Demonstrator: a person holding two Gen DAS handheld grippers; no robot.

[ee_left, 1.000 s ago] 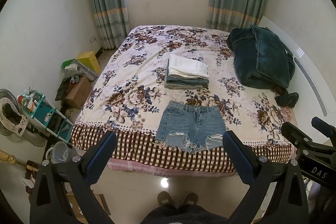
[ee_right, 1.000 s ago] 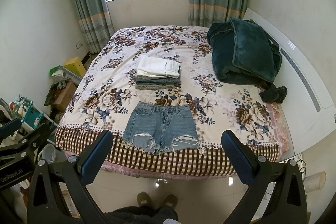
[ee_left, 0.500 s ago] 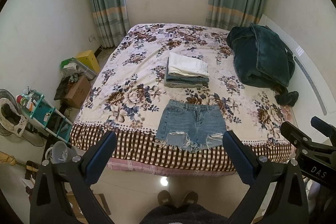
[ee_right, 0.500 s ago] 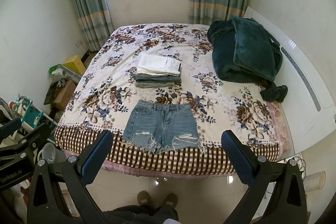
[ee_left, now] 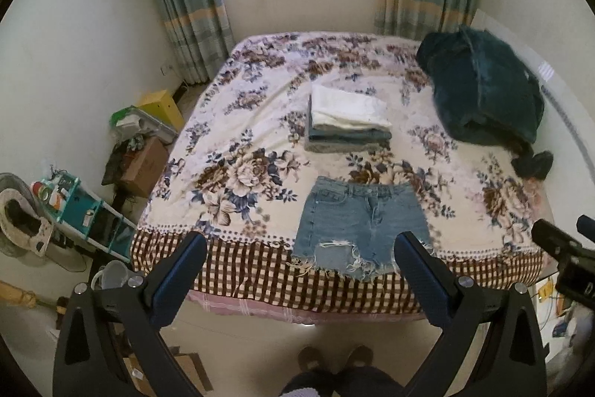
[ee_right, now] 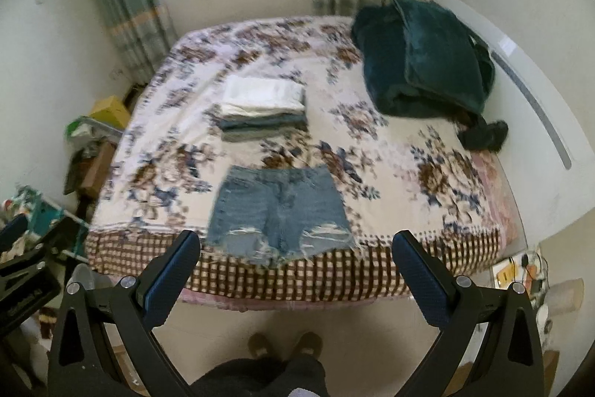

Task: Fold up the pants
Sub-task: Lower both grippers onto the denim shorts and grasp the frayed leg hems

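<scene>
Light blue denim shorts (ee_left: 359, 226) lie flat at the near edge of the floral bed (ee_left: 238, 144), frayed hems toward me; they also show in the right wrist view (ee_right: 277, 211). A stack of folded pants (ee_left: 347, 119) sits behind them, also seen in the right wrist view (ee_right: 262, 108). My left gripper (ee_left: 299, 244) is open and empty, held above the floor in front of the bed. My right gripper (ee_right: 295, 242) is open and empty, at a similar height, apart from the shorts.
A dark teal blanket (ee_left: 483, 88) is heaped at the bed's right, with a dark small garment (ee_left: 531, 164) beside it. Boxes and a teal shelf (ee_left: 74, 207) crowd the floor at left. The person's feet (ee_left: 334, 356) stand before the bed.
Both grippers have moved closer to the bed and the shorts look larger. The right wrist view is now motion-blurred. Both grippers stayed open.
</scene>
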